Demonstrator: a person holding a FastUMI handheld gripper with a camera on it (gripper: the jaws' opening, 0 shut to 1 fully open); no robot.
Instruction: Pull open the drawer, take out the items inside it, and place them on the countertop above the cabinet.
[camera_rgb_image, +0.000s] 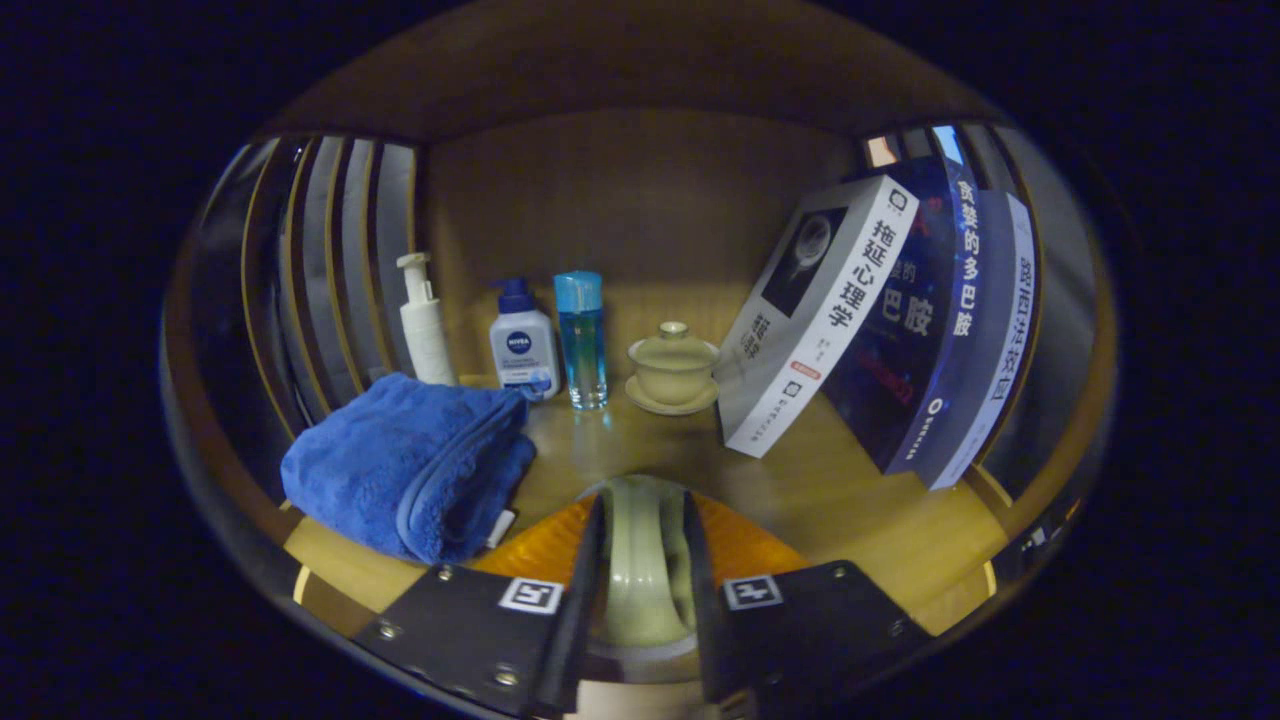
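Observation:
My gripper (642, 600) is shut on a pale green ceramic cup (640, 545), which sits upright between the two fingers and low over the wooden countertop (850, 500). Just left of the fingers lies a folded blue towel (410, 465). Beyond them, along the back of the counter, stand a white pump bottle (425, 325), a white bottle with a blue cap (522, 345), a clear blue bottle (582, 340) and a pale green lidded teacup on a saucer (673, 370).
Three books (900, 320) lean together at the right of the counter, the white one (815, 315) nearest the teacup. A wooden back wall (640, 200) and a board overhead close in the nook. Slatted sides stand left (330, 270) and right.

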